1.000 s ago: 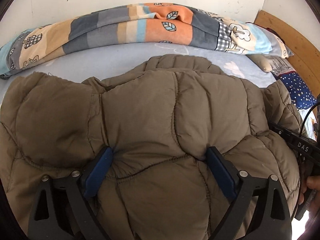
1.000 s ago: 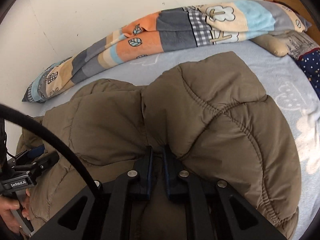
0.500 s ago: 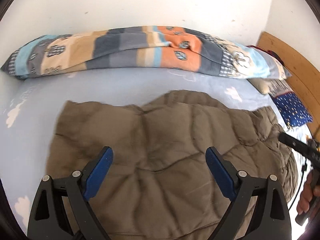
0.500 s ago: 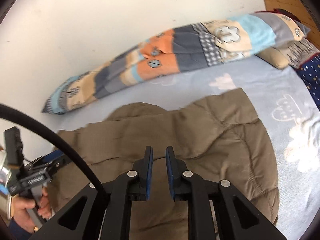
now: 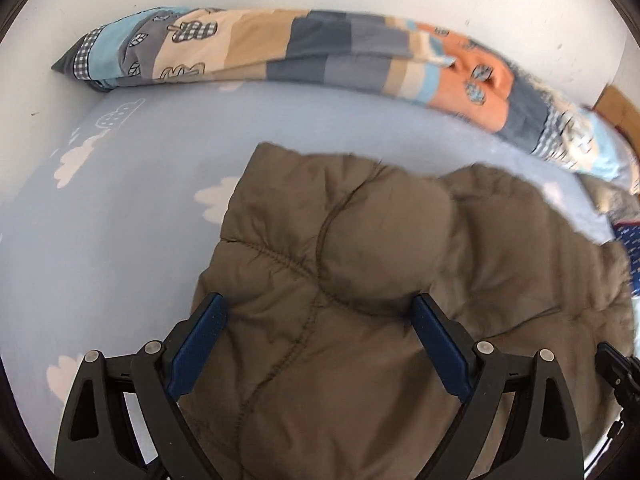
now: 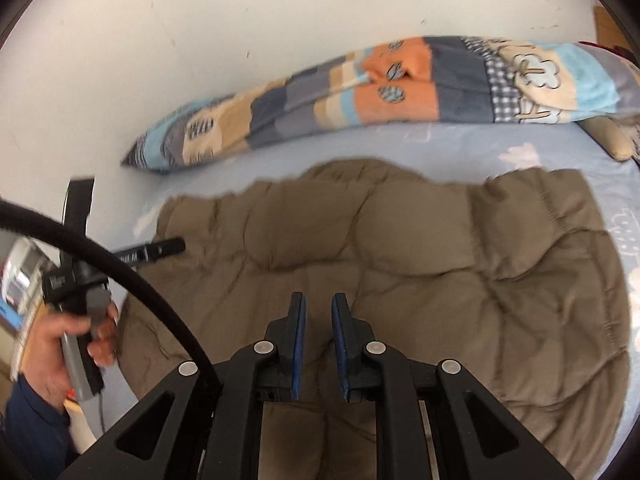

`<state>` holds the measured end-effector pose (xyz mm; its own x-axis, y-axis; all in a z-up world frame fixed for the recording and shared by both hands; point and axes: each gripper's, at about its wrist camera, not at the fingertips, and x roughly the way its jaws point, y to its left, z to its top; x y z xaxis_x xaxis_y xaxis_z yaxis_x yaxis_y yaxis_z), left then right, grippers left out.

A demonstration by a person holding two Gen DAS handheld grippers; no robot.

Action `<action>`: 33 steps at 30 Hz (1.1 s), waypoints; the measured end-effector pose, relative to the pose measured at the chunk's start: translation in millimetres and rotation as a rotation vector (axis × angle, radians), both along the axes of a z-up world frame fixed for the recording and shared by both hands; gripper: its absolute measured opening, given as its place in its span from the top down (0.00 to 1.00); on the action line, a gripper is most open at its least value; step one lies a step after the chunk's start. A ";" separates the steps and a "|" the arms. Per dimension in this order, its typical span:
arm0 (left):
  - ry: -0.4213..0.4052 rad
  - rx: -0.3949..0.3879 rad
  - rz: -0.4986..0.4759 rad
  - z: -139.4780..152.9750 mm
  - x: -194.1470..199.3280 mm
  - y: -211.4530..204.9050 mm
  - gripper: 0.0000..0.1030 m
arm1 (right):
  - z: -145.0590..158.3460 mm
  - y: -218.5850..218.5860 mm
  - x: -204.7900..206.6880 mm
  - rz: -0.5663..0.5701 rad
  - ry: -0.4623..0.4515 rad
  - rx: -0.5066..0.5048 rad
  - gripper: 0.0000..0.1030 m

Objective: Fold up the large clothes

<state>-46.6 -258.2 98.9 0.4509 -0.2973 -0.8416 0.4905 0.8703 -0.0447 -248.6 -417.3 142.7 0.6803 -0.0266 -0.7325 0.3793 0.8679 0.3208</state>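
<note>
A brown quilted puffer jacket (image 5: 380, 240) lies spread on the light blue bed sheet (image 5: 120, 200). My left gripper (image 5: 318, 304) hovers over its left part, jaws wide open, with the padding bulging below them but not pinched. In the right wrist view the jacket (image 6: 440, 260) fills the middle, and my right gripper (image 6: 319, 304) hangs above its near edge, shut to a narrow slit with nothing in it. A hand (image 6: 52, 340) at the left holds the left tool, and one of its fingers (image 6: 160, 249) reaches over the jacket's left edge.
A rolled patchwork quilt (image 5: 320, 52) lies along the white wall behind the jacket. A pillow (image 6: 612, 140) and a wooden headboard (image 5: 616, 104) are at the right. A black cable (image 6: 120, 264) arcs across the right wrist view. Bare sheet shows left of the jacket.
Both grippers have lifted and drawn back from the jacket. The right one let go of the fold it pinched. The jacket now lies flatter, and the left view has swung leftward.
</note>
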 end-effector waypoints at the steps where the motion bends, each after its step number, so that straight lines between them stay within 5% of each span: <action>1: 0.003 0.023 0.001 -6.2 1.7 -1.5 0.09 | -8.3 4.0 4.8 0.008 0.035 -0.015 0.86; 9: 0.024 0.011 0.017 -13.4 6.8 2.3 0.09 | -41.6 -9.9 13.5 -0.003 0.085 0.073 0.87; 16: -0.034 -0.181 -0.036 32.4 -9.3 4.5 0.09 | 2.5 -25.3 -10.3 -0.056 -0.020 0.050 0.86; 19: -0.032 -0.171 -0.079 32.4 -14.9 -4.9 0.09 | 24.6 -48.7 -33.4 -0.173 -0.040 -0.018 0.82; 23: 0.010 -0.120 -0.076 12.5 -11.7 -12.2 0.09 | 20.9 -88.4 -63.0 -0.366 0.053 -0.119 0.81; 33: -0.005 -0.029 -0.058 -12.7 -9.7 -22.2 0.09 | -28.3 -120.0 -70.8 -0.441 0.190 -0.008 0.81</action>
